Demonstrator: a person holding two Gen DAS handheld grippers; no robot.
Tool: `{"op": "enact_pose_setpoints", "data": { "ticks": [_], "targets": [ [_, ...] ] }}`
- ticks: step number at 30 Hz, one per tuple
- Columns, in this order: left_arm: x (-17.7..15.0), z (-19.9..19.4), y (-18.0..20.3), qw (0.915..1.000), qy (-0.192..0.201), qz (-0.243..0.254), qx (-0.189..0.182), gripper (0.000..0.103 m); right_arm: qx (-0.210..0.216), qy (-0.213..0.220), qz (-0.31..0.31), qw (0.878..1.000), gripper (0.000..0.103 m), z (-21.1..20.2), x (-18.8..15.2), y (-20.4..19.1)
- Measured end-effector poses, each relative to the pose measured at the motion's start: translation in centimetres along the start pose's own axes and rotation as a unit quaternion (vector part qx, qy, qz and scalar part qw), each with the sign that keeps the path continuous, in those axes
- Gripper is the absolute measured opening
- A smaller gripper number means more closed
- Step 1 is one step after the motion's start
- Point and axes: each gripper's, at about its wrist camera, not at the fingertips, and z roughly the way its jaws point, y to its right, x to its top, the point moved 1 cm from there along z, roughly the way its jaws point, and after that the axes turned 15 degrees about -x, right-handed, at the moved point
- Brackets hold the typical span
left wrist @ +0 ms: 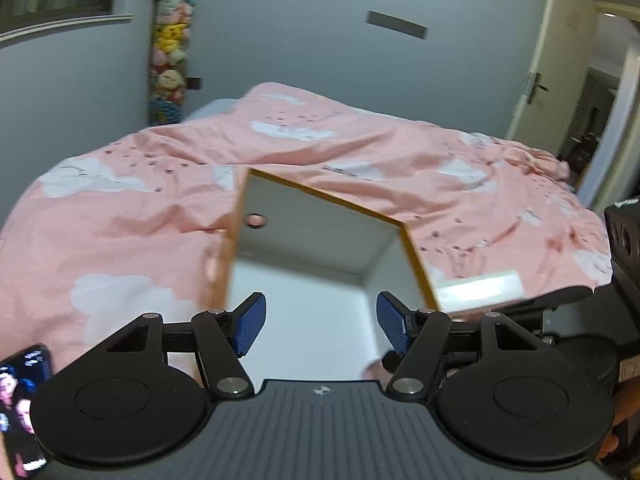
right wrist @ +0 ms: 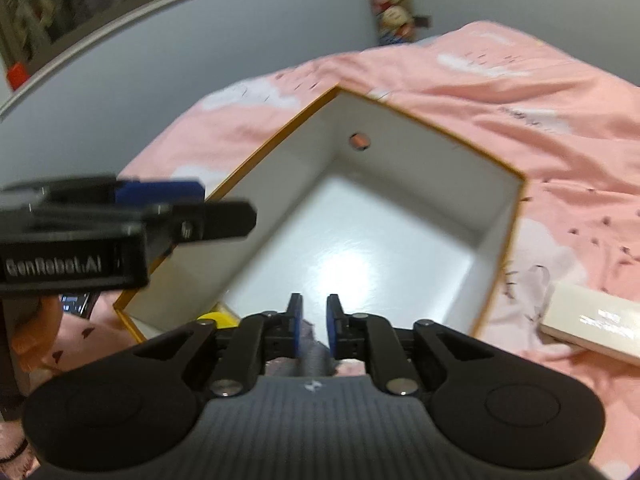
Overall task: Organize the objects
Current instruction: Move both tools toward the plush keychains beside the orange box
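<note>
Box handling: the open cardboard box [right wrist: 360,216] with white lining and orange-edged rim is judged light and stiff, though its thin walls may flex or dent under a hard pinch; a wall near a corner, or the round finger hole [right wrist: 359,141] in the far wall, is judged the best place to take hold
Box position: it is set on the pink cloud-print duvet [left wrist: 160,200], directly below both grippers
Box contents: the white glossy floor that is visible is bare; a yellow object [right wrist: 218,319] is seen at the near corner, half hidden behind the right gripper, and whether it lies inside or just at the rim cannot be told
Loose item: a flat white carton [right wrist: 592,324] is lying on the duvet just beside the box's right wall, still outside; it is judged light, rigid and smooth, best pinched across its short sides
Left gripper [left wrist: 320,328]: its blue pads are spread wide over the box, and nothing is held between them
Right gripper [right wrist: 314,324]: its pads are parted by a narrow gap, with nothing pressed between them; a grey blurred shape is seen below the gap, not identifiable
Elsewhere: a lit phone [left wrist: 24,408] is seen at the lower left edge, and a column of plush toys [left wrist: 170,56] is hung at the wall
</note>
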Motion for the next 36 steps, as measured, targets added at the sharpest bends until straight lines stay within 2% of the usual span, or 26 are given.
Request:
{"op": "enact_pose_setpoints", "data": {
  "ticks": [4, 8, 10, 14, 17, 20, 22, 25, 27, 31, 36],
  "targets": [
    [-0.5, 0.5, 1.1, 0.9994, -0.010, 0.000, -0.033, 0.081, -0.036, 0.027, 0.029, 0.999, 0.028, -2.1, -1.2, 1.6],
    [-1.0, 1.1, 2.4, 0.9986, -0.019, 0.016, -0.048, 0.084, -0.071, 0.042, 0.058, 0.995, 0.032, -3.3, -2.3, 2.7],
    [-1.4, 1.3, 3.2, 0.9980, -0.022, 0.030, -0.051, 0.084, -0.082, 0.046, 0.080, 0.992, 0.041, -3.9, -3.2, 3.6],
    [-2.1, 1.8, 4.7, 0.9963, -0.032, 0.053, -0.060, 0.084, -0.111, 0.047, 0.116, 0.986, 0.043, -4.9, -4.8, 5.2],
    [-2.4, 2.3, 5.3, 0.9946, -0.050, 0.050, -0.076, 0.084, -0.127, 0.048, 0.139, 0.981, 0.043, -5.9, -6.4, 6.6],
    [-2.6, 2.8, 5.7, 0.9932, -0.061, 0.045, -0.088, 0.083, -0.148, 0.053, 0.159, 0.975, 0.051, -6.4, -7.7, 7.6],
    [-2.8, 3.0, 6.1, 0.9926, -0.066, 0.049, -0.090, 0.083, -0.166, 0.054, 0.172, 0.970, 0.052, -6.7, -8.6, 8.2],
    [-3.0, 3.4, 6.8, 0.9910, -0.074, 0.066, -0.091, 0.082, -0.190, 0.044, 0.180, 0.964, 0.052, -6.9, -9.8, 9.1],
    [-3.1, 3.9, 7.4, 0.9871, -0.090, 0.080, -0.106, 0.081, -0.203, 0.032, 0.184, 0.961, 0.052, -6.8, -10.7, 9.7],
    [-3.3, 4.8, 8.9, 0.9783, -0.119, 0.114, -0.126, 0.075, -0.205, 0.008, 0.191, 0.960, 0.052, -6.2, -12.3, 10.5],
    [-4.0, 6.1, 10.8, 0.9651, -0.153, 0.165, -0.134, 0.073, -0.153, -0.021, 0.225, 0.962, 0.051, -4.9, -13.6, 11.3]
  ]
}}
